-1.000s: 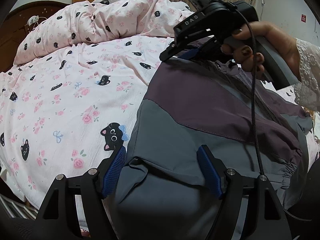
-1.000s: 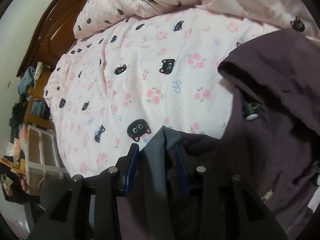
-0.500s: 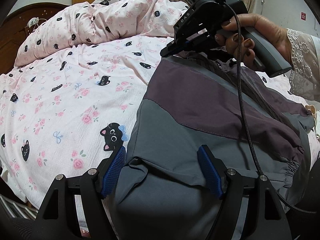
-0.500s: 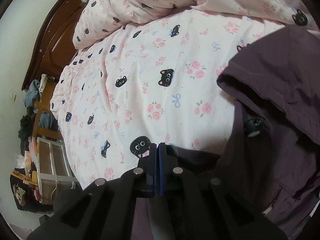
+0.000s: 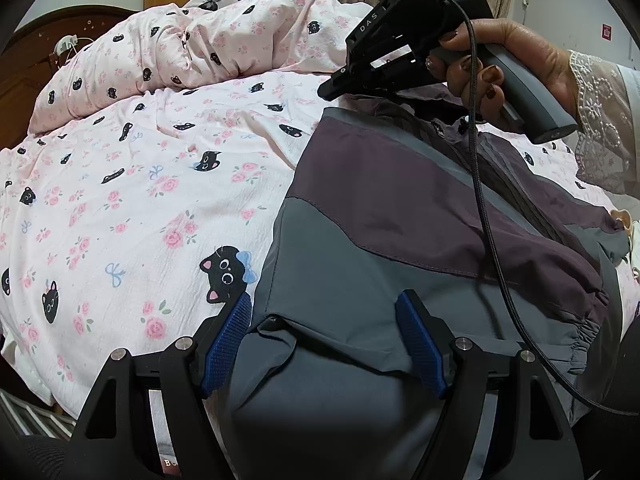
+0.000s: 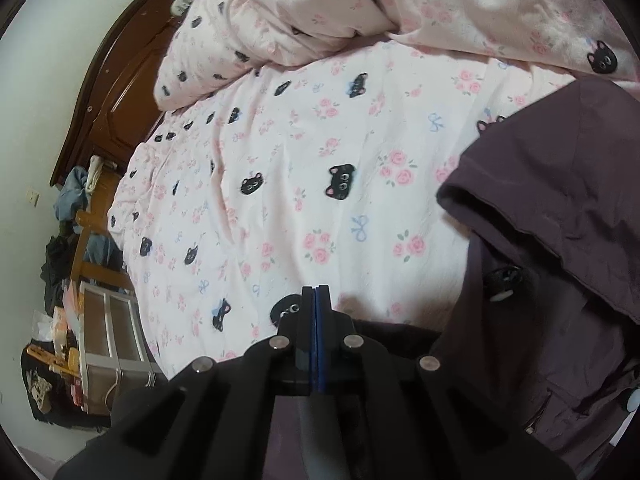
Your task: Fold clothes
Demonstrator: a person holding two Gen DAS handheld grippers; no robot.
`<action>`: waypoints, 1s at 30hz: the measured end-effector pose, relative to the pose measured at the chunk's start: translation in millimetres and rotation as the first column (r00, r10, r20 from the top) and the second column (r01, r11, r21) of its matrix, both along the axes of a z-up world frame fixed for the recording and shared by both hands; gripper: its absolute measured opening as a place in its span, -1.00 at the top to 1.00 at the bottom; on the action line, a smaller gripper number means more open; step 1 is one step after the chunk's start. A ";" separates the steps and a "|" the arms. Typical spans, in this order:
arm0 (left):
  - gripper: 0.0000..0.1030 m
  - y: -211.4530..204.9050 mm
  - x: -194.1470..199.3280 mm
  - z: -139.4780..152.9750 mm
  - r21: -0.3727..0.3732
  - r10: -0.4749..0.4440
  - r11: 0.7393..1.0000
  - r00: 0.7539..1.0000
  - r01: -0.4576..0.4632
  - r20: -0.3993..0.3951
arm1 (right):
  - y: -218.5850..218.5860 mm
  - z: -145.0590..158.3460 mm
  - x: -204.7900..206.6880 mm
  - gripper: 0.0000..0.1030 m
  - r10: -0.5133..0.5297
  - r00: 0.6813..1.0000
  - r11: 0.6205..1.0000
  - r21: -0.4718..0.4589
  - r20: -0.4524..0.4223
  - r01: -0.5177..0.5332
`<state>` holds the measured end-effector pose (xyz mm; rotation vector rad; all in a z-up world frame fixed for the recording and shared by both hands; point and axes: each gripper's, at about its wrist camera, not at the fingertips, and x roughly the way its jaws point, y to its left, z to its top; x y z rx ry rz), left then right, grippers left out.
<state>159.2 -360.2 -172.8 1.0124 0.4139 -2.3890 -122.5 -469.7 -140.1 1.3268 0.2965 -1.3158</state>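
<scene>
Left gripper (image 5: 324,344) spread over jacket (image 5: 400,240) hem (on bed (image 5: 140,200)); right gripper (image 6: 316,320) pinched tight on jacket edge, 2 pads pressed together.

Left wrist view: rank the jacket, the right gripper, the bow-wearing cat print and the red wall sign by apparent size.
1. jacket
2. right gripper, though nearness to the camera may skew this
3. bow-wearing cat print
4. red wall sign

Left claw (image 5: 324,344) agape, right claw (image 6: 316,304) clamped.
</scene>
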 end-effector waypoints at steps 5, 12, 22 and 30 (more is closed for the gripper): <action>-0.38 -1.1 0.6 -0.2 0.001 -0.002 1.000 1.000 0.002 -0.001 | 5.1 -0.5 -6.2 0.79 -0.005 1.000 1.000 0.026 0.027 0.005; -0.39 -0.5 0.1 -0.3 0.000 0.000 1.000 1.000 0.000 0.000 | 9.2 -5.9 -1.6 0.66 0.061 0.996 0.995 0.070 0.058 -0.065; -0.39 -1.6 0.6 -0.4 0.000 -0.004 1.000 1.000 0.004 -0.001 | -8.2 -25.7 13.2 0.87 0.071 0.996 0.990 0.119 0.050 -0.076; -0.39 -0.4 0.3 -0.3 -0.001 0.001 1.000 1.000 -0.001 -0.001 | -5.1 -15.7 12.9 0.96 0.074 0.997 0.996 0.045 0.025 -0.075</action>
